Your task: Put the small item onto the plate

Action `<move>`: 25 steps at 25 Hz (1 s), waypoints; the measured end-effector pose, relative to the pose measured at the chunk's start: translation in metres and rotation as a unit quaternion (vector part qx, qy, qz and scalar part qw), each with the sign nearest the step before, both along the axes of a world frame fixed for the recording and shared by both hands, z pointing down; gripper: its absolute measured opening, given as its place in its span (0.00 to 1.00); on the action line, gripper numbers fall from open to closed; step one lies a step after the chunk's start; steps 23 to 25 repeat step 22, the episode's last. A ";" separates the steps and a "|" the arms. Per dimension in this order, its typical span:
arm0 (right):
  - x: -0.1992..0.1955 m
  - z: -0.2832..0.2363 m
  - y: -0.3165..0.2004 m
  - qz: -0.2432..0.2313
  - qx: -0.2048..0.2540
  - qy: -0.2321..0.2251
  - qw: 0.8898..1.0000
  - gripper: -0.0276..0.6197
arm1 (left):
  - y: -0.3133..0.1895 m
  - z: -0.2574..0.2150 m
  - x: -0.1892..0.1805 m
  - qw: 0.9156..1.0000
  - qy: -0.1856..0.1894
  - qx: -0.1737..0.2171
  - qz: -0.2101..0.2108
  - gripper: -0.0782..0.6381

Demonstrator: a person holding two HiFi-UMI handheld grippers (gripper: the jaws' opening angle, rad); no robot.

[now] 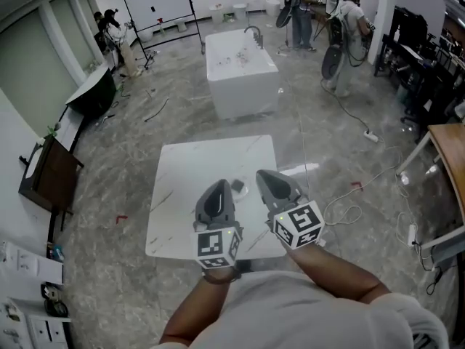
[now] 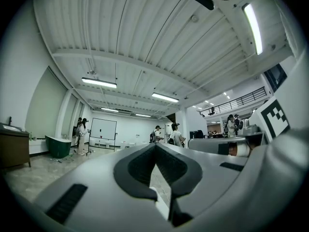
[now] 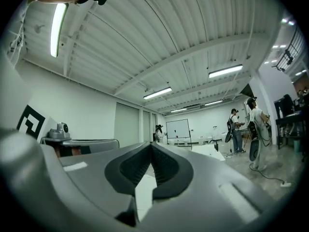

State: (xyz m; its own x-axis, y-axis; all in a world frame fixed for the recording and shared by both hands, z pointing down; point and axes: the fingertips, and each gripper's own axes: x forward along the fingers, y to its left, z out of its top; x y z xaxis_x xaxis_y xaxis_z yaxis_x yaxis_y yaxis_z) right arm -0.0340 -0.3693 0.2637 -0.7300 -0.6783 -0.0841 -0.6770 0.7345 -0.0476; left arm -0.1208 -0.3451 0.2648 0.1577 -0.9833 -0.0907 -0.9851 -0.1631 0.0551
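A white square table (image 1: 189, 195) stands in front of me in the head view. On it, between the two gripper noses, lies a small pale round thing with a dark part (image 1: 237, 187); I cannot tell whether it is the plate or the item. My left gripper (image 1: 216, 185) hovers over the table's near half, jaws together and nothing between them. My right gripper (image 1: 264, 174) is beside it, also shut and empty. Both gripper views look level across the room, over the shut left gripper (image 2: 155, 146) and right gripper (image 3: 151, 145), and show no table objects.
A white bathtub (image 1: 240, 67) stands beyond the table. Several people (image 1: 349, 27) work at the back right, others at the back left by a whiteboard (image 1: 158, 2). Cables (image 1: 349, 209) lie on the floor at right. A dark cabinet (image 1: 47, 177) stands left, a wooden desk (image 1: 450, 151) right.
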 end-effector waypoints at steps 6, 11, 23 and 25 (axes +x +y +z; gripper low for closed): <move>0.008 -0.024 0.024 -0.002 0.032 -0.004 0.999 0.05 | 0.020 -0.020 0.010 1.000 -0.015 0.024 -0.002 0.12; 0.015 -0.033 0.032 0.003 0.039 -0.007 0.999 0.05 | 0.029 -0.030 0.014 0.999 -0.016 0.035 -0.003 0.12; 0.021 -0.039 0.043 0.002 0.040 -0.013 0.999 0.05 | 0.039 -0.036 0.015 0.999 -0.019 0.040 -0.002 0.12; 0.021 -0.039 0.043 0.002 0.040 -0.013 0.999 0.05 | 0.039 -0.036 0.015 0.999 -0.019 0.040 -0.002 0.12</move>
